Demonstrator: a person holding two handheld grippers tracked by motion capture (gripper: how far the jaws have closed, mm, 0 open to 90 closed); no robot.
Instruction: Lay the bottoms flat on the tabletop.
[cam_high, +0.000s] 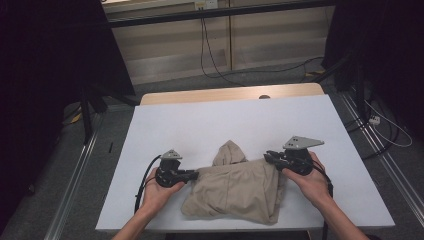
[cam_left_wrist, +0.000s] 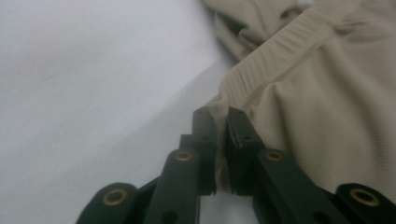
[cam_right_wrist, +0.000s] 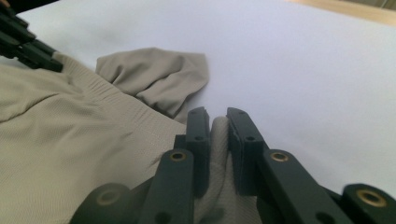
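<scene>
A beige garment (cam_high: 235, 190), folded into a rough block with a hood-like flap sticking out toward the far side, lies on the near half of the white worktop (cam_high: 210, 120), close to the front edge. Its ribbed hem runs along the far edge of the block, and both ends of that hem are pinched: the left hand-held gripper (cam_left_wrist: 220, 119) is clamped on the corner of the ribbed band at the garment's left end, fabric squeezed between its nearly closed jaws, and the right hand-held gripper (cam_right_wrist: 218, 119) is clamped on a fold of cloth at the right end. Each rests low, just at the worktop surface. This looks like the grasping step of a fold or a spread, with both corners now secured. The next move likely calls for lifting both corners together, keeping the hem taut between them so the cloth does not sag or slip free.
</scene>
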